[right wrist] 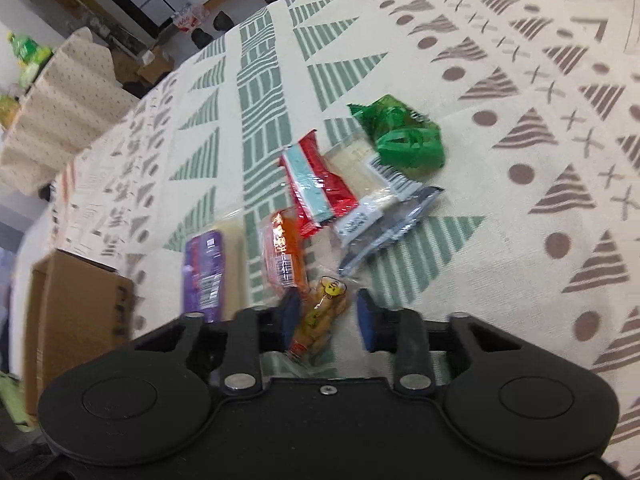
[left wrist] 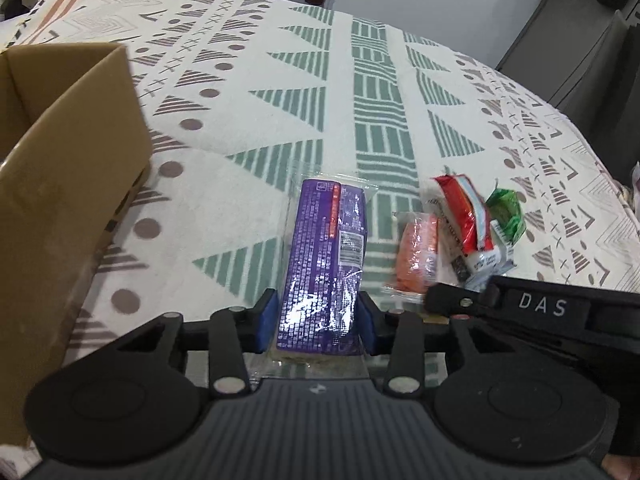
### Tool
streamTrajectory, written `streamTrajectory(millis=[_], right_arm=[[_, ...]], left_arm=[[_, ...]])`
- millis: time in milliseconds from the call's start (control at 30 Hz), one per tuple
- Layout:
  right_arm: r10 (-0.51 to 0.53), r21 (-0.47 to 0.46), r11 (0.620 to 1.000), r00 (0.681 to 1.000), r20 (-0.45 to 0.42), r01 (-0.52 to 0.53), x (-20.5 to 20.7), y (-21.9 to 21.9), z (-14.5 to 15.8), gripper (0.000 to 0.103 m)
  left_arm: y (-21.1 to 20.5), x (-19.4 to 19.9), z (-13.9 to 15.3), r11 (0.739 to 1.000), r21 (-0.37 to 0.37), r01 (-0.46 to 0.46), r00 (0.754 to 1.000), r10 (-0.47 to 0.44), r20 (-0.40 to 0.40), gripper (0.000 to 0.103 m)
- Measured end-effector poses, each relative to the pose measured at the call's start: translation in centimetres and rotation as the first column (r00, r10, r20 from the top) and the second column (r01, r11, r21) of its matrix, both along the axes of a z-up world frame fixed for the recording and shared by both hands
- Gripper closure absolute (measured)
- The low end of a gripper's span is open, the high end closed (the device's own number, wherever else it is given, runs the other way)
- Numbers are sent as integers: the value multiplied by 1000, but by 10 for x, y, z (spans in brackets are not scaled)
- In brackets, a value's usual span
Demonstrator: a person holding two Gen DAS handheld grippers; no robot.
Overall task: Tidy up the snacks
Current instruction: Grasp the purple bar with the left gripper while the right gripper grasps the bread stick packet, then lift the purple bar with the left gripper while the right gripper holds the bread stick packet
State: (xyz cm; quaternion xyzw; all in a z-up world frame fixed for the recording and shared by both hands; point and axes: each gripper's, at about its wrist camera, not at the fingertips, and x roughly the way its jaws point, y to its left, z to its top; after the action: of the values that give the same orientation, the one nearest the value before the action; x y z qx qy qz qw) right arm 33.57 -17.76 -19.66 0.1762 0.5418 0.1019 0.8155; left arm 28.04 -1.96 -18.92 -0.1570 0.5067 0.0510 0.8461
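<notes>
Left wrist view: the left gripper pinches the purple packet, probably for the cardboard box. The right gripper, spread, straddles a yellow snack.

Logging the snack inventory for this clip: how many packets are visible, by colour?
Purple packet: 1
Orange packet: 1
Red packet: 1
Green packet: 1
Yellow-brown packet: 1
White packets: 2, as far as the overlap shows
Dark clear packet: 1
Total: 8
</notes>
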Motion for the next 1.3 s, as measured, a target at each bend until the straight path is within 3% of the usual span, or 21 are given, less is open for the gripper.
streamTrajectory(millis=[100, 233, 400, 667, 867, 933, 967, 1133, 1300], right_arm=[[-3, -6, 1000, 1000, 13, 3, -4, -2, 4, 83], [0, 17, 1000, 1000, 20, 0, -8, -3, 9, 87], [3, 34, 999, 999, 54, -5, -15, -6, 20, 89], [-39, 125, 992, 995, 91, 28, -21, -21, 37, 90], [-32, 170, 985, 992, 119, 11, -29, -22, 48, 90], [-33, 178, 984, 992, 125, 10, -32, -24, 51, 90], [-35, 180, 984, 991, 126, 12, -33, -25, 51, 90], [-35, 170, 985, 992, 125, 13, -40, -31, 50, 90], [-51, 138, 990, 995, 88, 38, -45, -39, 39, 89]], left_arm=[[0, -5, 0, 1000, 30, 9, 1000, -9, -18, 61], [-13, -6, -2, 989, 115, 88, 996, -84, -44, 61], [-4, -11, 6, 995, 93, 30, 998, -25, -55, 69], [7, -32, 44, 997, 79, -25, 999, 22, 42, 72], [4, -43, 67, 996, 80, -36, 995, 29, 90, 83], [2, -47, 70, 996, 79, -34, 995, 27, 94, 91], [1, -48, 71, 997, 72, -30, 995, 23, 92, 102], [-4, -54, 68, 998, 63, -24, 998, 20, 62, 102], [-9, -56, 56, 997, 70, -30, 999, 29, 20, 94]])
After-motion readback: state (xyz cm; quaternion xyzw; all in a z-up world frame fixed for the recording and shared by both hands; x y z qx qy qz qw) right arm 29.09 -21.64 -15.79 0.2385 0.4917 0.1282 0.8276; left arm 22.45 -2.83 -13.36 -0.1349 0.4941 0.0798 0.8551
